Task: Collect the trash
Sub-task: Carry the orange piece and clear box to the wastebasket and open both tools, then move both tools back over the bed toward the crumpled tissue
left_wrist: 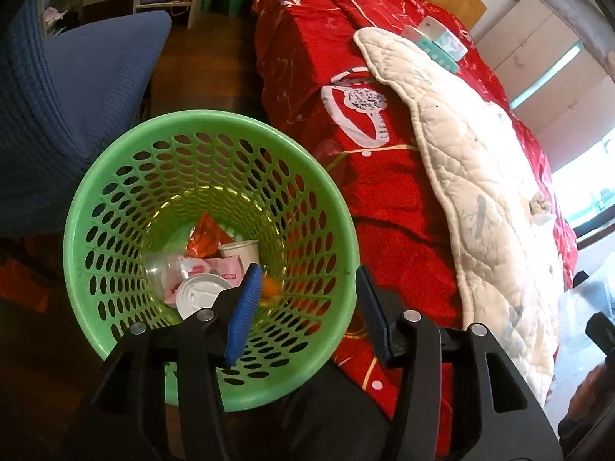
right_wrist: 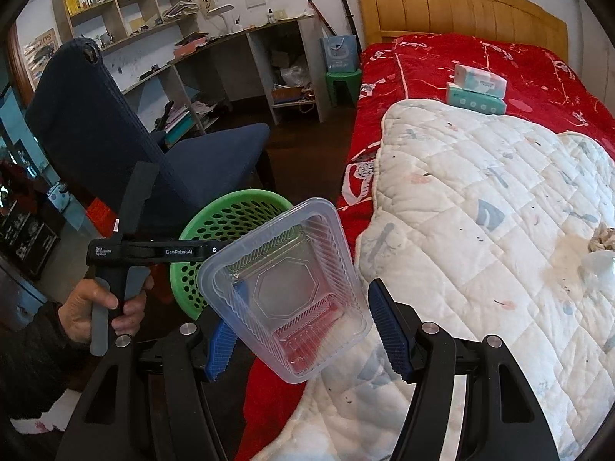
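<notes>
Left tool (left_wrist: 303, 288) jaws apart, empty, over green perforated plastic basket (left_wrist: 115, 176) | right tool (right_wrist: 303, 319) clamping clear plastic tray (right_wrist: 284, 288), basket at 10 o'clock | step: binning | next: carry tray over rim, release

Open, empty left hand-held gripper (left_wrist: 307, 307) above trash-filled green basket (left_wrist: 100, 207).

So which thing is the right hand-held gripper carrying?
Find the red-covered bed; beside it stands a round green plastic basket. In front, between blue pads, is a clear rectangular plastic food tray, the only see-through, empty thing there.
</notes>
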`<action>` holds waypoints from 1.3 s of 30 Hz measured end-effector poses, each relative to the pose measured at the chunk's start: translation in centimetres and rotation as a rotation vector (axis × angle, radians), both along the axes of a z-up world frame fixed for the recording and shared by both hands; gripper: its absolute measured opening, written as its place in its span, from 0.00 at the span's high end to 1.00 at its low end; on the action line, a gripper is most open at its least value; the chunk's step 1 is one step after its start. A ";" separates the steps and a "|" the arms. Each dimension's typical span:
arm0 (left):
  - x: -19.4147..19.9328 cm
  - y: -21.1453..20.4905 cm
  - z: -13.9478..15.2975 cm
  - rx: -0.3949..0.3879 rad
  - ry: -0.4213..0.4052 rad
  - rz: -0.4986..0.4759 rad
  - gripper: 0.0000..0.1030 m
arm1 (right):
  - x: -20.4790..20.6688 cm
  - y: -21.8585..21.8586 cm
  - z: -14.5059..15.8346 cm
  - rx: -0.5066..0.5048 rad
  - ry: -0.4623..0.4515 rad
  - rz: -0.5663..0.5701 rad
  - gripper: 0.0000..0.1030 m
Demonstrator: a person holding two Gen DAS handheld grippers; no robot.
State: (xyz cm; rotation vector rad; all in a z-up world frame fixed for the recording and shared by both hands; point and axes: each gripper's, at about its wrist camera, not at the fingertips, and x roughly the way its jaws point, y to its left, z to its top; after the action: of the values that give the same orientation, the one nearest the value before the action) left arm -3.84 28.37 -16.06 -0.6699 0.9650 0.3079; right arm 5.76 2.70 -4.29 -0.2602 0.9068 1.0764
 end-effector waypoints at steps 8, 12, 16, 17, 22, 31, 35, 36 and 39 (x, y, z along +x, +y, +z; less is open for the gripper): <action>-3.3 1.6 1.2 0.015 -0.022 0.062 0.51 | -0.5 3.3 -0.6 0.000 0.026 0.041 0.40; -5.8 2.3 2.1 0.053 -0.021 0.101 0.51 | -1.1 6.1 -1.0 -0.003 0.036 0.077 0.40; -8.1 3.3 2.6 0.069 -0.020 0.143 0.51 | -1.8 8.9 -1.6 -0.008 0.054 0.111 0.40; -8.7 3.6 2.7 0.070 -0.019 0.156 0.51 | -1.9 9.6 -1.8 -0.010 0.059 0.118 0.40; -10.9 4.7 3.1 0.074 -0.029 0.201 0.51 | -2.7 13.3 -3.2 -0.035 0.080 0.145 0.39; -12.3 5.2 2.7 0.048 -0.040 0.225 0.51 | -2.7 18.2 -5.7 -0.065 0.112 0.128 0.31; -12.4 5.2 2.5 0.045 -0.042 0.224 0.51 | -2.5 18.5 -5.5 -0.062 0.101 0.115 0.29; -12.3 5.2 2.5 0.043 -0.042 0.225 0.51 | -2.5 18.1 -5.3 -0.061 0.088 0.115 0.29; -11.9 4.9 2.7 0.046 -0.043 0.216 0.51 | -2.5 17.0 -4.6 -0.060 0.050 0.113 0.29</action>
State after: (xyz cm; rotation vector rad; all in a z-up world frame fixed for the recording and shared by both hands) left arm -15.73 33.26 -13.39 -0.7372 0.8430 0.5025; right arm 3.23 19.68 -8.84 -0.3391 0.9792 1.1653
